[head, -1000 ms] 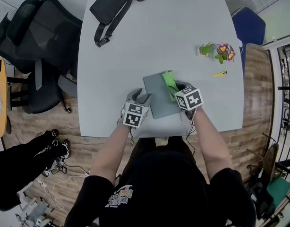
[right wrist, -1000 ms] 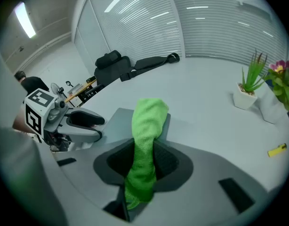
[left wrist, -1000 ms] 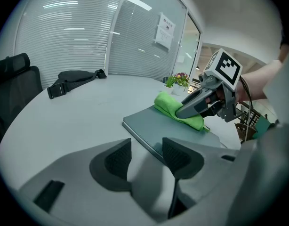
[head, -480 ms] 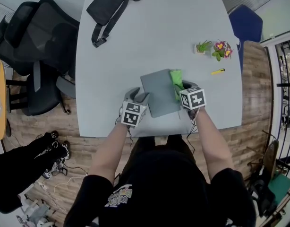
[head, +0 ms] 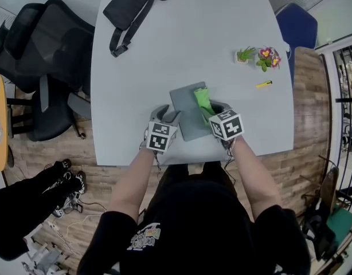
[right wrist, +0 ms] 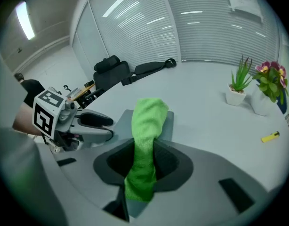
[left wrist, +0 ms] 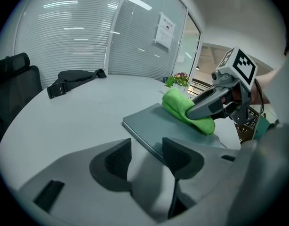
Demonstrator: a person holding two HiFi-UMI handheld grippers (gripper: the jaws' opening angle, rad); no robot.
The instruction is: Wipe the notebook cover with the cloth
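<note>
The right gripper [right wrist: 143, 163] has its fingers pinched on the green cloth [head: 202, 100]. The cloth rests on the cover of the grey notebook [head: 186, 112] — toward its 3 o'clock side in the head view. The left gripper [left wrist: 147, 155] sits at the notebook's 8 o'clock edge, fingers spread. The notebook lies flat on the tabletop [head: 164, 56].

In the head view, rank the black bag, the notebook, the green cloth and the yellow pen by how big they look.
1. black bag, counting its strap; its body alone looks close to the notebook in size
2. notebook
3. green cloth
4. yellow pen
</note>
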